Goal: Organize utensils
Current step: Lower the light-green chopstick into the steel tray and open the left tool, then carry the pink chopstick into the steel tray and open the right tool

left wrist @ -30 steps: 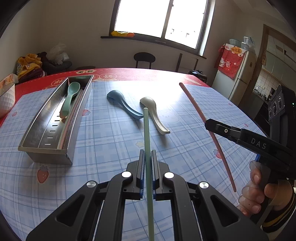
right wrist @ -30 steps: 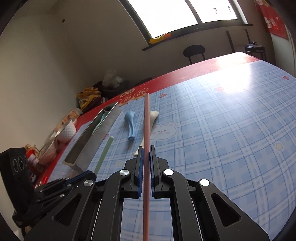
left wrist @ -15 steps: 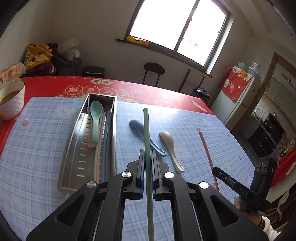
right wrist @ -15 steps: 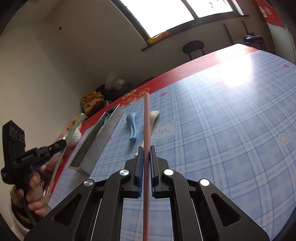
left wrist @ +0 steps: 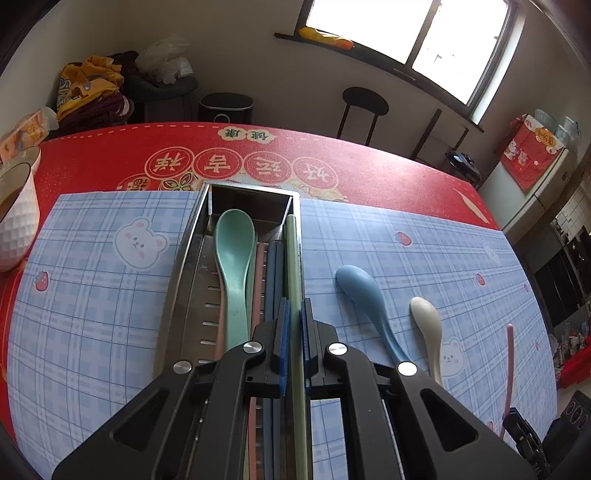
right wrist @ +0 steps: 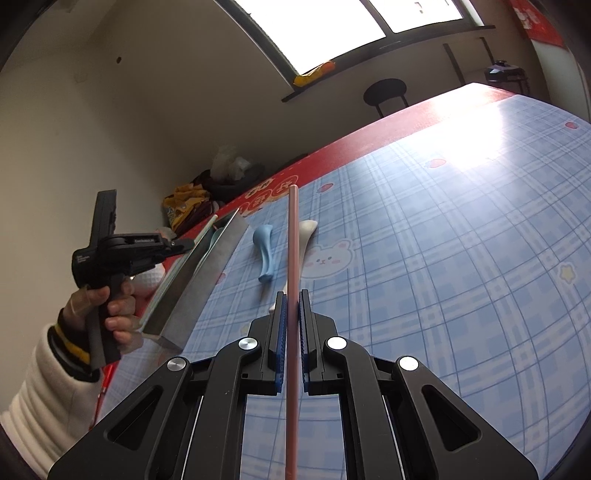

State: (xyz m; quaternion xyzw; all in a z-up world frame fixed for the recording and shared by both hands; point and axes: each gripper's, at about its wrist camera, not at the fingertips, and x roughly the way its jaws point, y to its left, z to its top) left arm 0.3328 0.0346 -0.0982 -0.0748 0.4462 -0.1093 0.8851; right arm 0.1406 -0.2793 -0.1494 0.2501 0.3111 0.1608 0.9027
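The left gripper (left wrist: 293, 314) was clamped on a green chopstick (left wrist: 294, 266) held lengthwise over the right edge of a metal utensil tray (left wrist: 181, 266), where a green spoon (left wrist: 233, 258) and other chopsticks already lay. The right gripper (right wrist: 291, 306) was clamped on a pink chopstick (right wrist: 292, 240) above the blue checked mat (right wrist: 443, 258). A blue spoon (left wrist: 364, 295) and a cream spoon (left wrist: 428, 328) lay on the mat beside the tray.

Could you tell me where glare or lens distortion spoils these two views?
Right wrist view: sunlight washes out the tablecloth near its far edge, and the window is blown white. Left wrist view: the fisheye bows the table edge, and the window is overexposed; the tray stays clear.
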